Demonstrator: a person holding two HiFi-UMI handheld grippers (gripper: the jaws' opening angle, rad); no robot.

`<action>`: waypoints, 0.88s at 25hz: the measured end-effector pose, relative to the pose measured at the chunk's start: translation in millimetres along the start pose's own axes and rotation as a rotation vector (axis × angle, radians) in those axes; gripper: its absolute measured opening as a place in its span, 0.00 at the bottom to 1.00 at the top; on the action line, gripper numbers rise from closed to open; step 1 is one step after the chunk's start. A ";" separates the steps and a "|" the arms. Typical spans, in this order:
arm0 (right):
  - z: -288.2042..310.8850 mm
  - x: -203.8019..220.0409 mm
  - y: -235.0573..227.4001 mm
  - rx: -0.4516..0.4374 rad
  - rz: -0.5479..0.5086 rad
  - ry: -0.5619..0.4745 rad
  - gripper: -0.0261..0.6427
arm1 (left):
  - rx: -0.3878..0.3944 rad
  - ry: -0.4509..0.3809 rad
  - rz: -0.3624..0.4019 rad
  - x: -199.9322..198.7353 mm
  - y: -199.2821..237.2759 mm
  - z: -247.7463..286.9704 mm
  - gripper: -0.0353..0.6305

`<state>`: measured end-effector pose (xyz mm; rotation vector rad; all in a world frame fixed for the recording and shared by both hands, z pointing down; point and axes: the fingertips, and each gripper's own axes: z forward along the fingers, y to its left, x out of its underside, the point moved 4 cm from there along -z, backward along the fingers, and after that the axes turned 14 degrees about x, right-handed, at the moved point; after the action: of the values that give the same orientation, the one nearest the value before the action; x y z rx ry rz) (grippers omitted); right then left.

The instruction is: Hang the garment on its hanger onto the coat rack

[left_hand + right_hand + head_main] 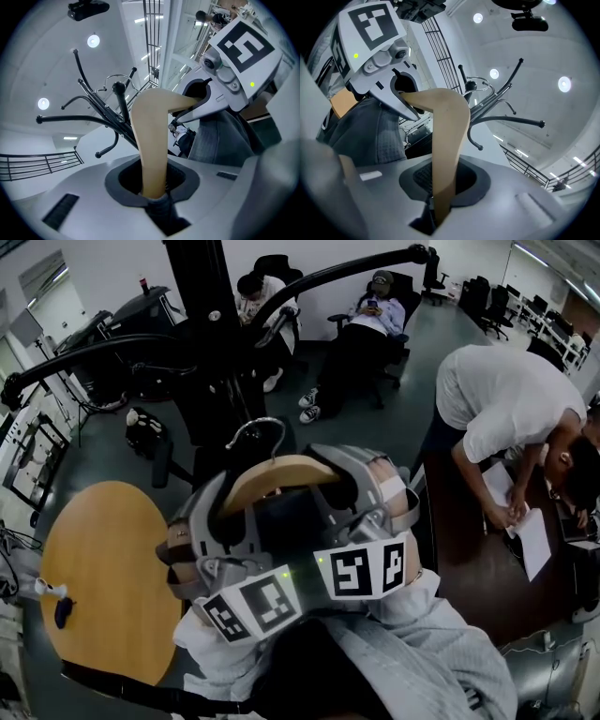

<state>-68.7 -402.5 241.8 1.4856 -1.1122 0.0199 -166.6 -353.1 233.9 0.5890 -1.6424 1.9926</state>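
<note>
Head view, grip: the left gripper (217, 514) and the right gripper (364, 486) each take one shoulder of the pale, curved wooden hanger (277, 474). A hold at both ends probably keeps it level and lets the hook be steered.
Head view, hook: the hanger's metal hook (253, 423) points upward in front of the black coat rack (202, 296) with curved arms. It rests on no arm yet.
Head view, garment: the grey garment (422, 652) drapes from the hanger down toward the person, below both grippers.
Head view, containers: none is in use. The round wooden tabletop (103, 549) at the left carries two small items, too small to name.
Head view, background: people sit behind the rack, and one person leans over a dark desk (469, 559) with papers.
Left gripper view, jaws: clamped on the hanger (152, 140), whose tan arm rises from between them and bends toward the right gripper.
Left gripper view, target: the rack's arms (101, 110) stand beyond the hanger, apart from it.
Right gripper view, jaws: pressed together on the hanger's other arm (447, 140), with grey cloth hanging beside it.
Right gripper view, target: the rack's arms (501, 119) lie ahead and above, untouched.
Stage: carried up to the rack. Hooking looks like the next step.
</note>
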 end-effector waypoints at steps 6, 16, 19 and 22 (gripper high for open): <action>24.7 16.1 13.5 -0.046 0.016 0.025 0.10 | 0.028 0.029 -0.016 15.5 2.4 27.7 0.15; 60.0 30.4 38.1 -0.110 0.030 0.060 0.10 | 0.072 0.079 -0.052 43.8 9.6 59.4 0.15; 61.9 36.6 43.3 -0.127 0.034 0.069 0.10 | 0.083 0.092 -0.058 47.9 5.1 64.3 0.15; 64.5 36.9 47.2 -0.125 0.035 0.056 0.10 | 0.080 0.092 -0.059 52.1 5.7 65.8 0.15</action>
<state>-114.6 -466.4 281.1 1.3462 -1.0746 0.0160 -209.8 -413.7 273.3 0.5597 -1.4804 2.0193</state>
